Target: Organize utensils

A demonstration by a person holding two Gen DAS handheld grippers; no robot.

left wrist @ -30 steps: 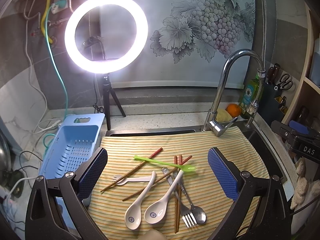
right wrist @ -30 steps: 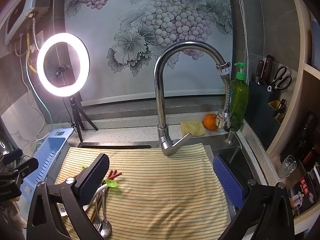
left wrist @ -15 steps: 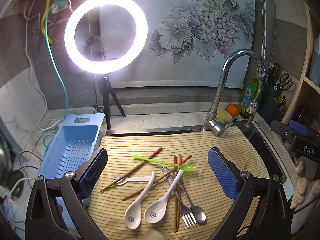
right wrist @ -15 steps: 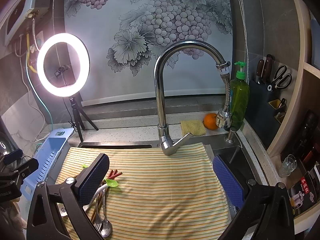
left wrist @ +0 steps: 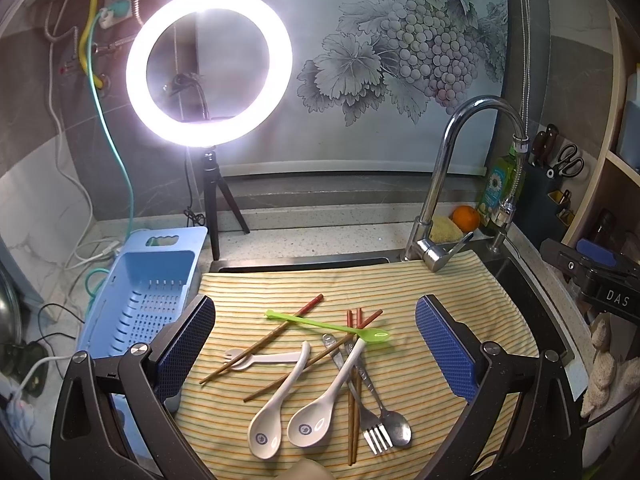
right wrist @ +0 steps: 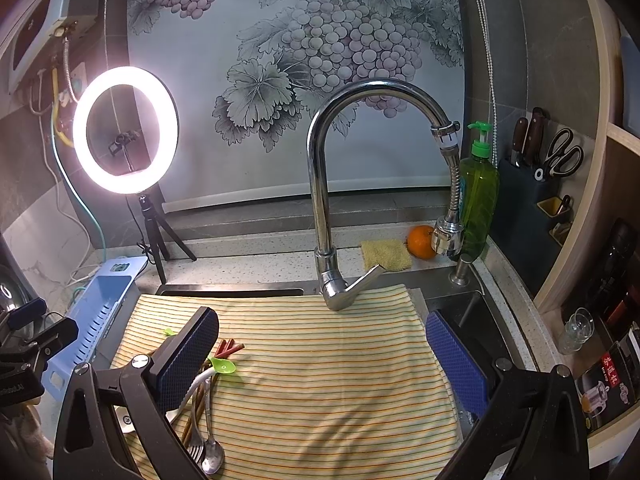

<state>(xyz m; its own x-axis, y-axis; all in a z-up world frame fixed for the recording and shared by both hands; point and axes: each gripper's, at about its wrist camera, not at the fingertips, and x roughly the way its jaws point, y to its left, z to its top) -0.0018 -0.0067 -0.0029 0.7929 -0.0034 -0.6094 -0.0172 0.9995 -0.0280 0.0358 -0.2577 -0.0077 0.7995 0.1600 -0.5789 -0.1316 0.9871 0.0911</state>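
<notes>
A pile of utensils lies on the striped cloth (left wrist: 460,292): two white ceramic spoons (left wrist: 316,420), a white plastic fork (left wrist: 256,360), a green plastic spoon (left wrist: 332,326), several brown chopsticks (left wrist: 264,340), a metal fork (left wrist: 374,432) and a metal spoon (left wrist: 394,428). My left gripper (left wrist: 316,348) is open and empty, hovering above the pile. My right gripper (right wrist: 324,360) is open and empty over bare cloth (right wrist: 332,380); the pile's edge, with the green spoon (right wrist: 222,366), shows behind its left finger.
A blue slotted basket (left wrist: 148,300) stands left of the cloth. A chrome faucet (right wrist: 332,208) rises at the back. Behind it are a sponge (right wrist: 386,254), an orange (right wrist: 420,242) and a green soap bottle (right wrist: 478,204). A ring light (left wrist: 208,68) stands at back left.
</notes>
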